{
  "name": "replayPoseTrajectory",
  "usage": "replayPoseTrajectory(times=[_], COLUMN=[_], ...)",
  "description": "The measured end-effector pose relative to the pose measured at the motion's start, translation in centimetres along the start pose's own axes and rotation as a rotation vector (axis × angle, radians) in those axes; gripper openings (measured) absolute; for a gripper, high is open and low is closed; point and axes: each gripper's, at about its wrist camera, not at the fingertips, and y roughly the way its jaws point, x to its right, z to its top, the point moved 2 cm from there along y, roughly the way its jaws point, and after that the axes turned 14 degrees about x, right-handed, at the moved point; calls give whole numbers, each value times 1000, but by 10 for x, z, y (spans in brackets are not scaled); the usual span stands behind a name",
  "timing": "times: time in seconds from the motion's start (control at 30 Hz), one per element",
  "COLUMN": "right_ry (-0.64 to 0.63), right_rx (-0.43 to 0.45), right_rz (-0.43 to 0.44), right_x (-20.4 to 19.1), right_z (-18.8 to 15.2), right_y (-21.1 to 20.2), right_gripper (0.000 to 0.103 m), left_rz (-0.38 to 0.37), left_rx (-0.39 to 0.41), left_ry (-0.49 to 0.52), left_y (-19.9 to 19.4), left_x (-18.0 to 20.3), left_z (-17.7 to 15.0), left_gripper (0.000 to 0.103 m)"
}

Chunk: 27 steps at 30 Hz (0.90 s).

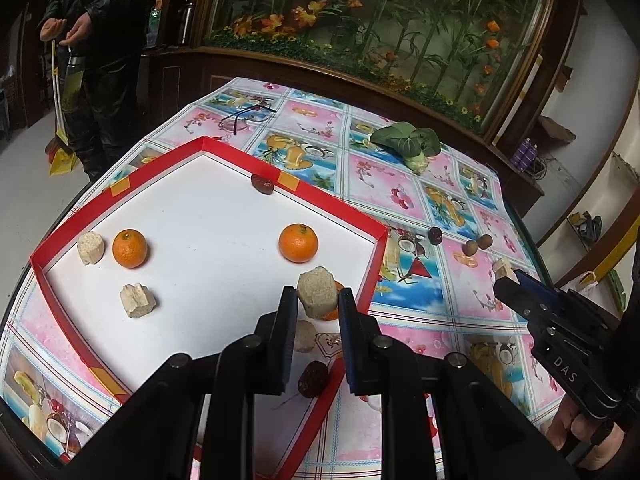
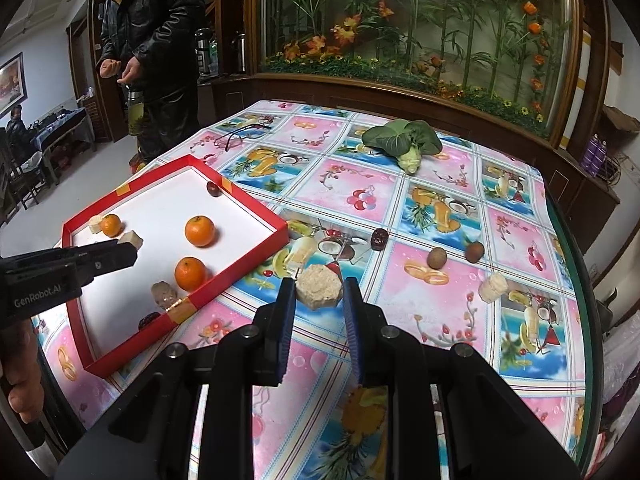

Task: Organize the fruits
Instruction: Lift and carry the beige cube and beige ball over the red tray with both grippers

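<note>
Left gripper (image 1: 318, 294) clamped on a pale chunk (image 1: 317, 296) over tray (image 1: 256, 168); right gripper (image 2: 319, 288) clamping another chunk (image 2: 319, 287) above table (image 2: 432, 304).

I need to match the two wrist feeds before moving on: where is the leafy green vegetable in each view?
Left wrist view: the leafy green vegetable lies upper right of centre, on the far part of the tablecloth.
Right wrist view: it lies just right of centre, near the table's far edge.
Shared landmark: the red tray, nearer and to its left in both.
</note>
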Motion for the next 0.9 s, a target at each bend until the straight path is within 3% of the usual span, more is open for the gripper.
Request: replayPoseTrajectory(times=[0.67, 0.9], right_ry=[6, 25], right_rx=[22, 5], right_rz=[29, 16], right_x=[-6, 8], right_z=[6, -3], right_y=[2, 7], right_gripper=[26, 26], left_rz=[-16, -24], left_rx=[-41, -48], left_ry=[-9, -2], left_y=[11, 9], left_x=[-2, 7], left_z=[-6, -10], left_gripper=[19, 19])
